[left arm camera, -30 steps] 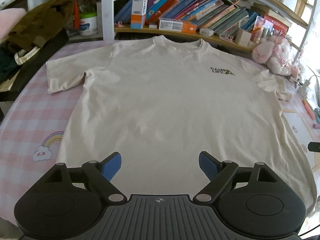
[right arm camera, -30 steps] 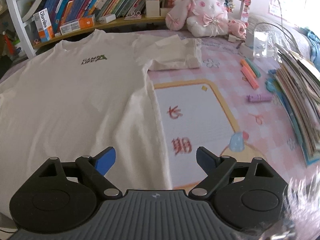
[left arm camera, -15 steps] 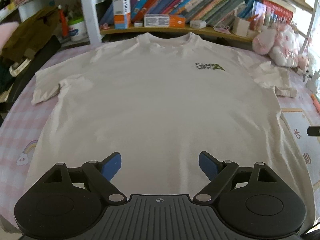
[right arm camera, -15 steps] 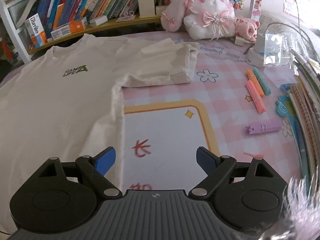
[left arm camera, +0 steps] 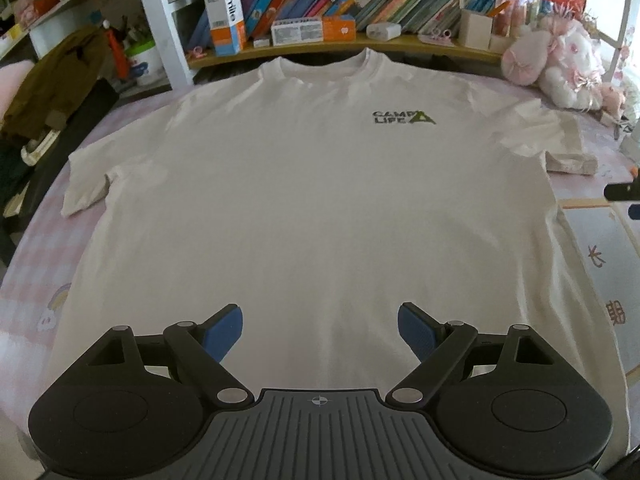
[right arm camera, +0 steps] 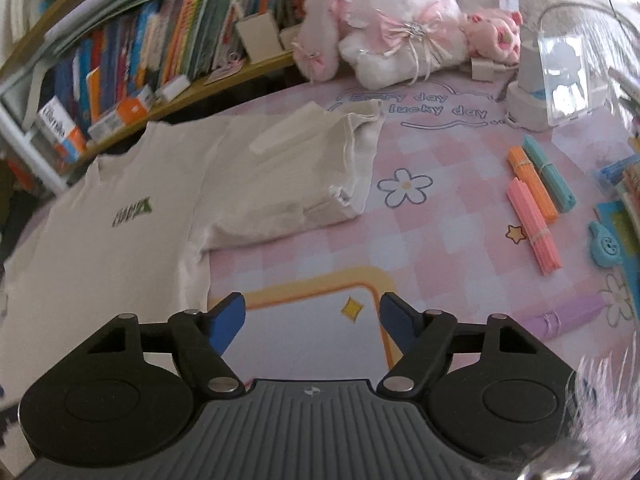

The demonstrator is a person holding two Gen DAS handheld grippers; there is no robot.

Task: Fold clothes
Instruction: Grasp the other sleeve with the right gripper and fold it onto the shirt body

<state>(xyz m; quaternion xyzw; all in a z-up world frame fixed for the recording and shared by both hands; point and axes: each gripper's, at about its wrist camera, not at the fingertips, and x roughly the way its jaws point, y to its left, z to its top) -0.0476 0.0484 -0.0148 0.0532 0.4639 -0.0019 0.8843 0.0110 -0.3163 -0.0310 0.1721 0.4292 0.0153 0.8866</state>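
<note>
A cream T-shirt [left arm camera: 312, 200] with a small green "CAMP LIFE" logo [left arm camera: 402, 118] lies flat, front up, on a pink checked table cover, collar toward the bookshelf. My left gripper [left arm camera: 320, 330] is open and empty over the shirt's lower middle. My right gripper [right arm camera: 312, 320] is open and empty above the table mat, just right of the shirt's side edge [right arm camera: 196, 272]. The shirt's right sleeve [right arm camera: 320, 172] lies spread ahead of it, its hem partly folded over.
A low bookshelf [left arm camera: 360, 8] runs along the back. Pink plush toys [right arm camera: 400, 24] sit at the far right. Bundles of coloured sticks [right arm camera: 532, 200] and a white stand [right arm camera: 552, 80] lie right of the sleeve. Dark clothes [left arm camera: 52, 88] pile at the left.
My left gripper has moved right and forward over the shirt's middle. My right gripper has moved forward and swung right, toward the right sleeve. Both stayed open.
</note>
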